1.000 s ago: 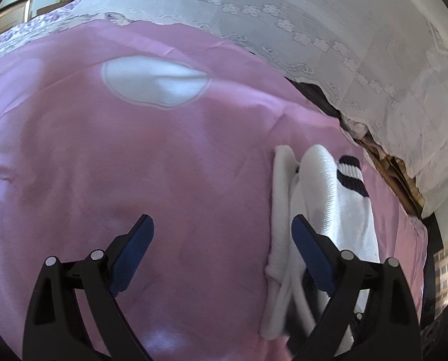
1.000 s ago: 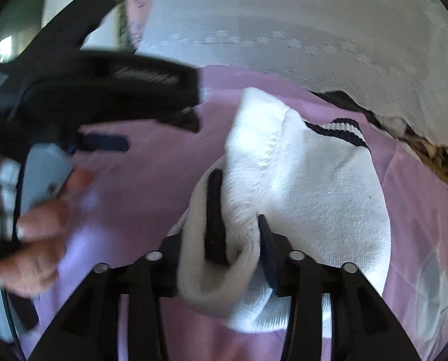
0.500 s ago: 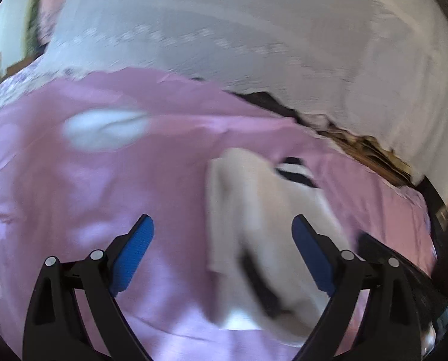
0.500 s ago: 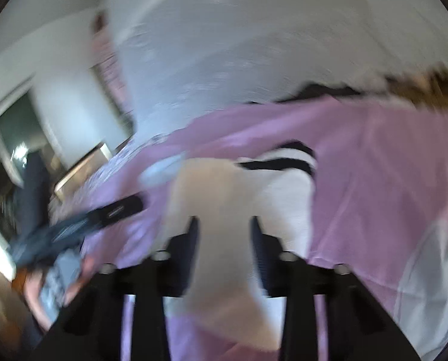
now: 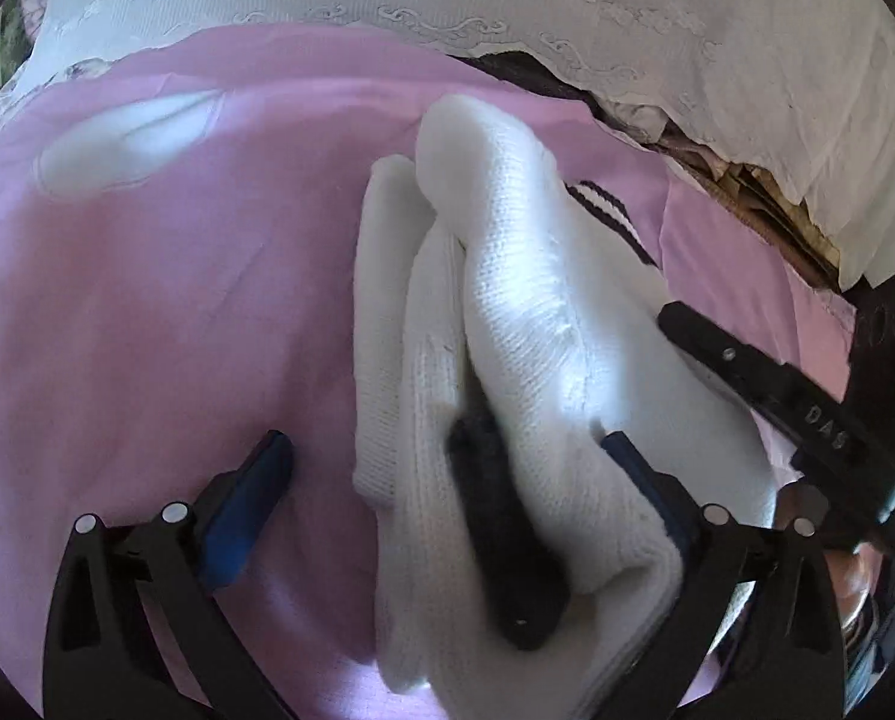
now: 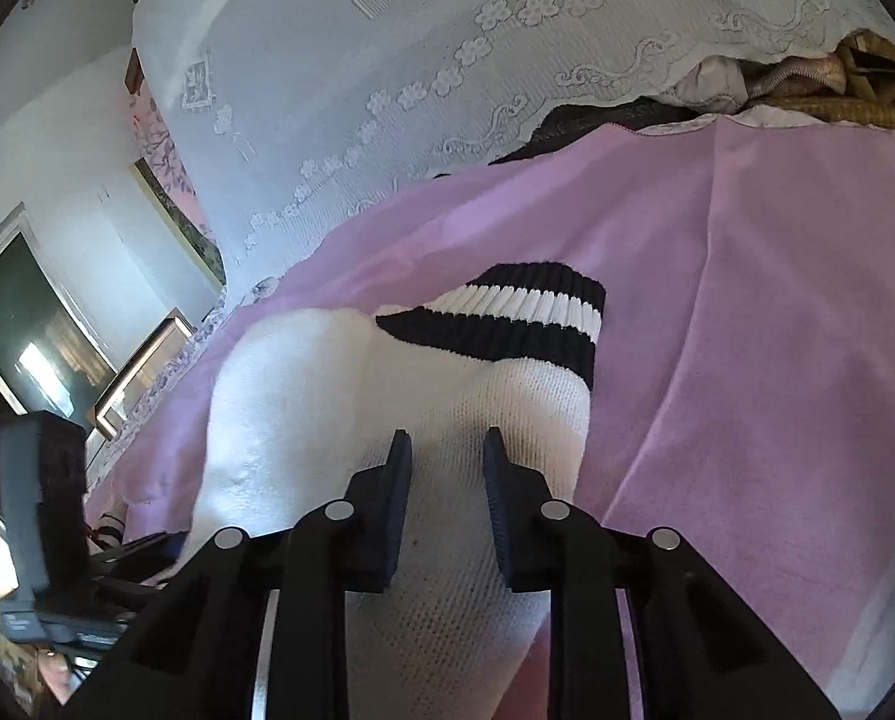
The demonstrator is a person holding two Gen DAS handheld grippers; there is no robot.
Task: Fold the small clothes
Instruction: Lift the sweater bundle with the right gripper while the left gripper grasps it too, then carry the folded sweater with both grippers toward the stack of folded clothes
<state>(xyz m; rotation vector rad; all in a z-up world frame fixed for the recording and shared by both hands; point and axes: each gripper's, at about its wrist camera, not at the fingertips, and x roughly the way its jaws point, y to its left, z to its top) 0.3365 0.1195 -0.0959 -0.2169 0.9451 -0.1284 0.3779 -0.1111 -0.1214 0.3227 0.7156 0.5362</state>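
Observation:
A pair of white socks [image 5: 507, 312] with black-and-white striped cuffs [image 6: 507, 312] lies folded in a bundle on the pink sheet [image 5: 147, 300]. My left gripper [image 5: 447, 456] is open; the bundle's near end sits between its blue-padded fingers [image 5: 249, 498], close to the right one. My right gripper [image 6: 444, 468] is shut on the white sock fabric [image 6: 327, 396], with one black finger [image 5: 507, 540] pushed inside the folds. The right gripper's body [image 5: 807, 420] shows at the right of the left wrist view.
A white lace cover [image 6: 447, 90] hangs behind the pink sheet. A wicker edge and dark cloth [image 5: 747, 180] show under it at the back right. A white round patch [image 5: 129, 138] is on the sheet at far left. A framed panel and window [image 6: 27, 330] stand at left.
The right gripper swung round with the socks still pinched, so the striped cuff now points away from it. The left gripper moved in over the bundle, which now lies between its fingers.

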